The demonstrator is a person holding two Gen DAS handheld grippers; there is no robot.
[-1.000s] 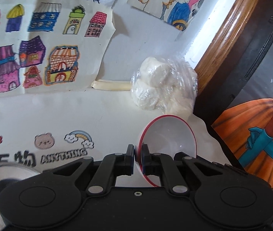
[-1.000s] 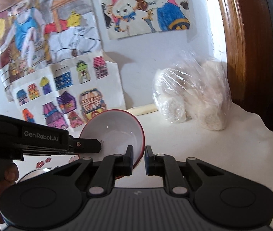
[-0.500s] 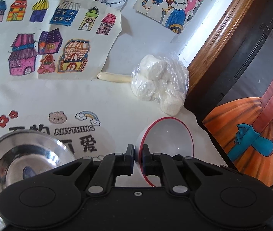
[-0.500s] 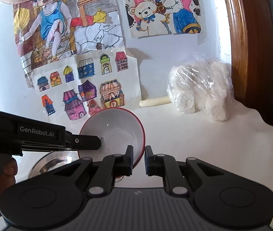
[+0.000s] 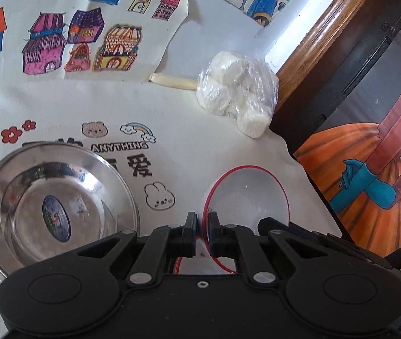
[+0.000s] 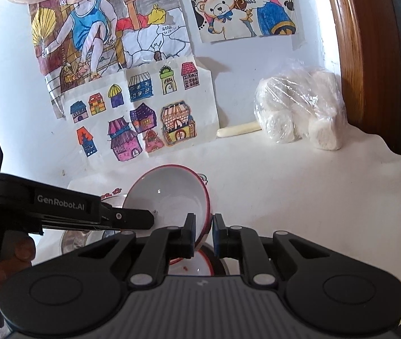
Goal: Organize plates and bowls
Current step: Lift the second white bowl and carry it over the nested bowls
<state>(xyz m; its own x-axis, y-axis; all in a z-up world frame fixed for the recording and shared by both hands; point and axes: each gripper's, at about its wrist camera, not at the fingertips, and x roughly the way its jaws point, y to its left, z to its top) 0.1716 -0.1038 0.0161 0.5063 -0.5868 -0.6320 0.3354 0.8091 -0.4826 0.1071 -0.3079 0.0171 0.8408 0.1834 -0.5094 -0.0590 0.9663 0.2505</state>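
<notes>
Right wrist view: the white bowl (image 6: 169,195) with the red rim hangs tilted in the air, held from both sides. The right tongs (image 6: 202,231) are closed on its near rim, one finger inside the bowl and one outside, while the left tongs (image 6: 144,218) reach in from the left and pinch the opposite edge. Directly below the right tongs sits another red-rimmed bowl (image 6: 197,265), mostly hidden behind the tool body, so the held bowl lies just above and slightly left of where I judge it should nest. The coming move likely turns on levelling the tilted bowl and lowering it straight down.

In the left wrist view the left tongs (image 5: 202,234) are nearly together, clamped on the thin rim of the bowl (image 5: 251,195), whose opening faces right of the fingers. A steel plate (image 5: 56,206) rests on the surface (image 5: 186,130) to the left, well apart from the held bowl. A plastic-wrapped white bundle (image 5: 237,90) sits by the wall.
</notes>
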